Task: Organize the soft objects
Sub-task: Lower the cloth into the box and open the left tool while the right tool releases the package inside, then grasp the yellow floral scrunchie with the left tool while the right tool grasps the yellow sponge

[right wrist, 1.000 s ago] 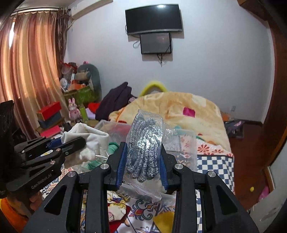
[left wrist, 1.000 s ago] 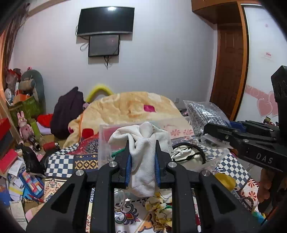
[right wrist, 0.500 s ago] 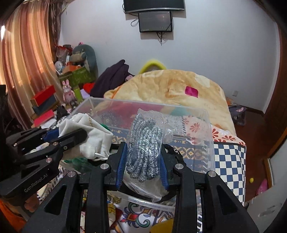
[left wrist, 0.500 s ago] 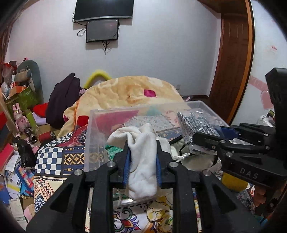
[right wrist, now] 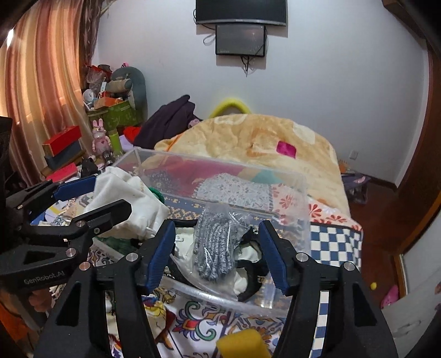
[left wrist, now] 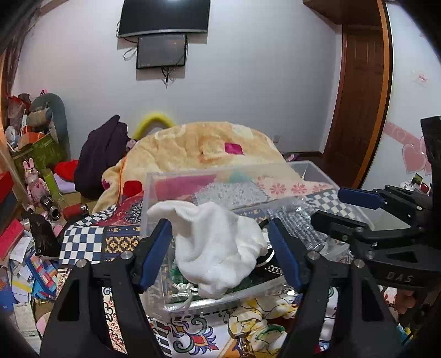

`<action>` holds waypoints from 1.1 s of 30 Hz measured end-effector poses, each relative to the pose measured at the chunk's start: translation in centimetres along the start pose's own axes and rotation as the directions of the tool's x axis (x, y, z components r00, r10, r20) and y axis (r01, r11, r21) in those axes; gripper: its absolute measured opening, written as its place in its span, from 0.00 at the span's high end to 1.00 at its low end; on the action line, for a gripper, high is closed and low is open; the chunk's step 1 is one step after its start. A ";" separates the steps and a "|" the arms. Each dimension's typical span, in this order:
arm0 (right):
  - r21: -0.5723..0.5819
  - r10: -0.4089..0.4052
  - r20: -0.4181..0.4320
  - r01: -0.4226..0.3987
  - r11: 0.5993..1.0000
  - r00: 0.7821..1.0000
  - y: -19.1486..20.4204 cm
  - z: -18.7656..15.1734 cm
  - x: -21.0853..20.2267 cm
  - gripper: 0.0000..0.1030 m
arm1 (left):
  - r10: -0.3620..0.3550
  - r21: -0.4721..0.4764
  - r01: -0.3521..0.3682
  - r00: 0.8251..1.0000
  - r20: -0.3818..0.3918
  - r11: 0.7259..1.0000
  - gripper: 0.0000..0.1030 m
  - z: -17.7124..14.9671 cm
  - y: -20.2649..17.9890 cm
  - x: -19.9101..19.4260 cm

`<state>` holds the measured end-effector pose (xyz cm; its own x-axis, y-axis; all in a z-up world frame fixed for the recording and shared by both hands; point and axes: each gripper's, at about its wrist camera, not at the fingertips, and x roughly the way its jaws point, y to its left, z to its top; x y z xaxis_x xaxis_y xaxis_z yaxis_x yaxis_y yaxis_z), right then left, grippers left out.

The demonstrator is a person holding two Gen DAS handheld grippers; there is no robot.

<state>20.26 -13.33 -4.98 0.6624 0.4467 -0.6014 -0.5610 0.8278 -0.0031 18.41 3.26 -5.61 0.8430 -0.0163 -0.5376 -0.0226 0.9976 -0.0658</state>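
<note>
Gloves (right wrist: 216, 247), grey-and-white knit and sealed in a clear plastic bag, lie inside a clear plastic bin (right wrist: 300, 190). Their long axis runs away from the right camera, cuff toward the far wall of the bin, fingertips toward the viewer and resting near the front rim. The right gripper (right wrist: 217, 254) sits over them with its blue-padded jaws spread wide, one on either side, neither touching the bag.

Just to the left in the same bin, a crumpled white cloth (left wrist: 215, 247) sits in a loose heap with no clear direction, on top of a green item and a white cord. The left gripper (left wrist: 220, 247) brackets it with jaws wide apart; whether the pads brush the fabric cannot be told.

A black strap loops on the bin floor under the gloves. The bin rests on a patterned bedspread (left wrist: 82, 245) with blue-and-white checks. Behind it lies a peach blanket (right wrist: 261, 140), and a dark screen (right wrist: 240, 12) hangs on the white wall.
</note>
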 end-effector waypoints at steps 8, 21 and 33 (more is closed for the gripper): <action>0.012 0.008 0.091 -0.009 1.000 0.996 -0.8 -0.1 -3.8 0.31 | -0.017 0.007 0.017 0.998 0.052 1.000 0.22 0.2 -0.2 -3.5; 0.021 -0.044 0.154 0.041 0.999 0.987 -1.6 -3.4 -6.9 0.19 | -0.043 0.013 0.042 0.994 0.098 0.999 0.12 -1.8 -0.8 -7.6; 0.084 -0.045 0.034 0.042 0.996 0.998 -2.5 -7.4 -4.7 0.19 | -0.093 0.059 0.093 0.996 -0.016 0.994 0.12 -6.5 -3.3 -5.5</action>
<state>14.86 -20.00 -8.04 0.7037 0.4199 -0.5731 -0.4885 0.8717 0.0389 10.30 -0.34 -7.90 0.8327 -0.1097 -0.5427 0.0879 0.9939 -0.0660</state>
